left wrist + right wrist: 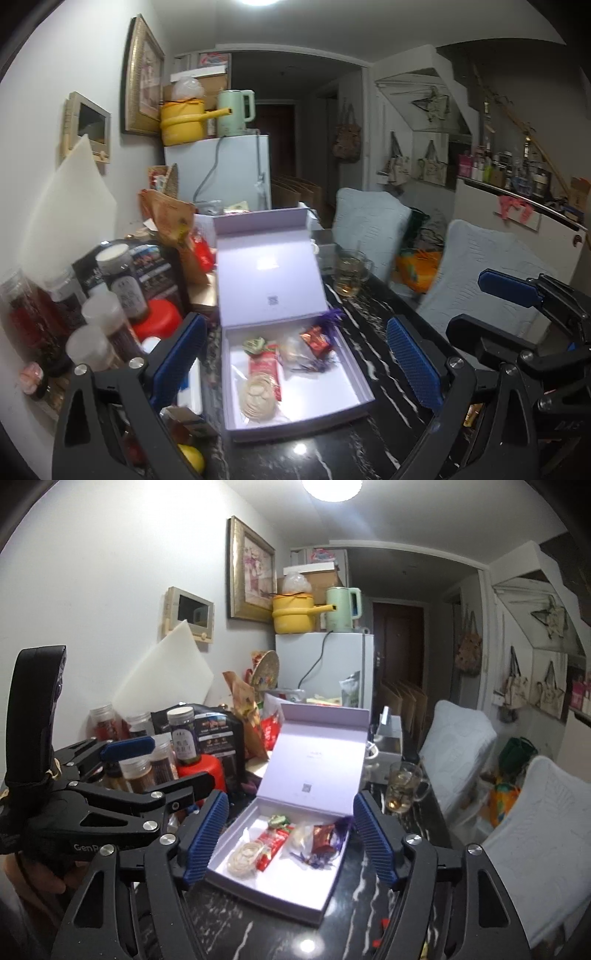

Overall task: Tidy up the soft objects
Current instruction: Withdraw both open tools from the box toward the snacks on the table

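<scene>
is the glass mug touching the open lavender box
Apart. The left wrist view shows bare black tabletop between the glass mug and the lavender box.

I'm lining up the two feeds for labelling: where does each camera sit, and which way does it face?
Left wrist: on the left gripper, above the dark table, facing the open lavender box; its own open blue-padded fingers show, and the right gripper at right.
Right wrist: on the right gripper, facing the same box from slightly further right; its own open fingers show, and the left gripper at left.
Shared: box, glass mug, white fridge.
</scene>
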